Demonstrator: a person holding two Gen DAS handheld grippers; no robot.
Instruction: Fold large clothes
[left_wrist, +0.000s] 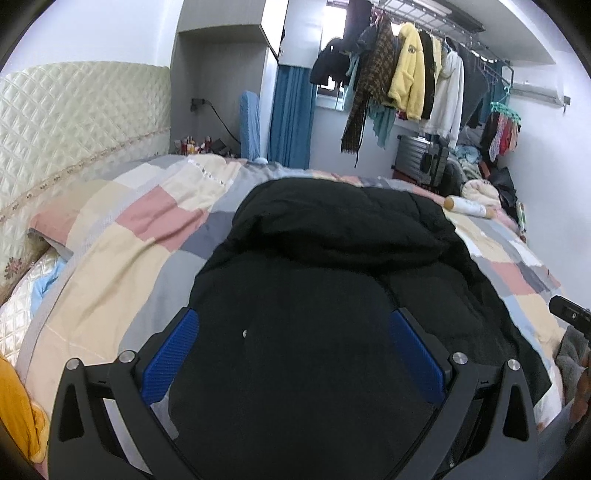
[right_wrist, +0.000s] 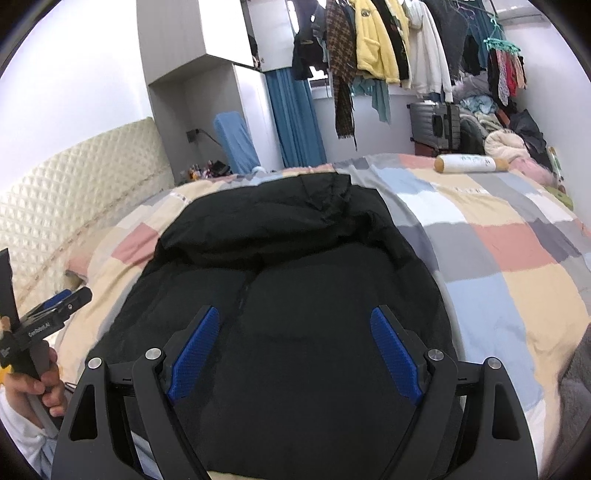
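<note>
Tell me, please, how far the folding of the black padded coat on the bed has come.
Partly done, it seems: the black padded coat lies as a compact bundle on the patchwork quilt, its upper part apparently turned over. In hand: nothing; the left gripper and the right gripper are both open above it. Left: probably a final fold and tidying.

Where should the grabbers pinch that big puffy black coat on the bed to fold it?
Probably the near hem of the black coat, one corner for each: left gripper and right gripper, both open. Come from the near side, low over the checked quilt. The coat's middle looks too puffy to pinch; its edges lie thinner.
</note>
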